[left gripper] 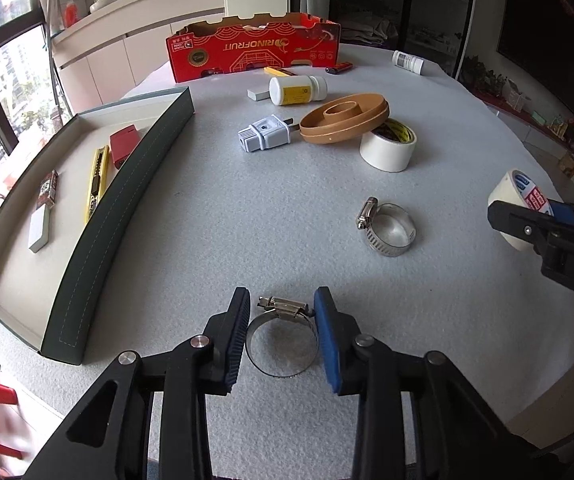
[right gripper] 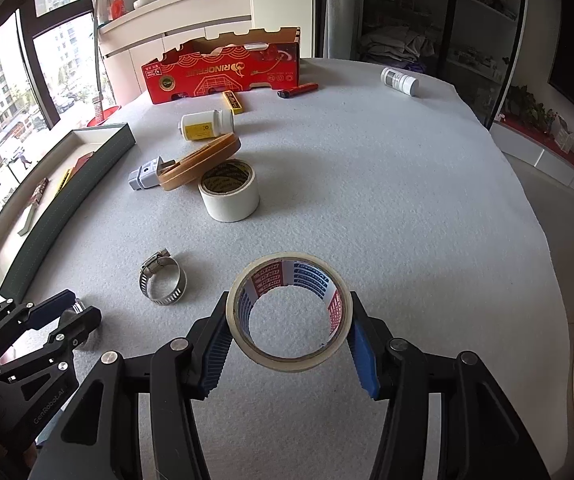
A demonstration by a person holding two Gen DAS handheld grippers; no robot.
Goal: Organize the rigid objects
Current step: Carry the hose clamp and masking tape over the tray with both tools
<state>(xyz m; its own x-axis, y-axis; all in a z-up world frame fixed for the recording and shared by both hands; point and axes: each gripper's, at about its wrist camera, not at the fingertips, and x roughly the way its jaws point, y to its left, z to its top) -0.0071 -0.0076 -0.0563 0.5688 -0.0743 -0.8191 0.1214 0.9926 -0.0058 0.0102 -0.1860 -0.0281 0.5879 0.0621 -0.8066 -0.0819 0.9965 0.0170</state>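
My left gripper (left gripper: 281, 332) is shut on a metal hose clamp (left gripper: 281, 338), its pads touching the ring on both sides on the grey table. My right gripper (right gripper: 289, 328) is shut on a cream masking tape roll (right gripper: 289, 312) with red and blue print inside; it also shows in the left wrist view (left gripper: 517, 200) at the right. A second hose clamp (left gripper: 387, 228) (right gripper: 163, 282) lies between the two grippers. The green tray (left gripper: 99, 216) at the left holds a yellow utility knife (left gripper: 97, 182), a red lighter (left gripper: 124, 146), and two small flat items.
Farther back lie a white tape roll (left gripper: 387, 148), a tan spool (left gripper: 345, 118) leaning on it, a white plug (left gripper: 265, 134), a white bottle (left gripper: 297, 89), a red cardboard box (left gripper: 253, 50), a red lighter (right gripper: 299, 90) and another bottle (right gripper: 399, 81).
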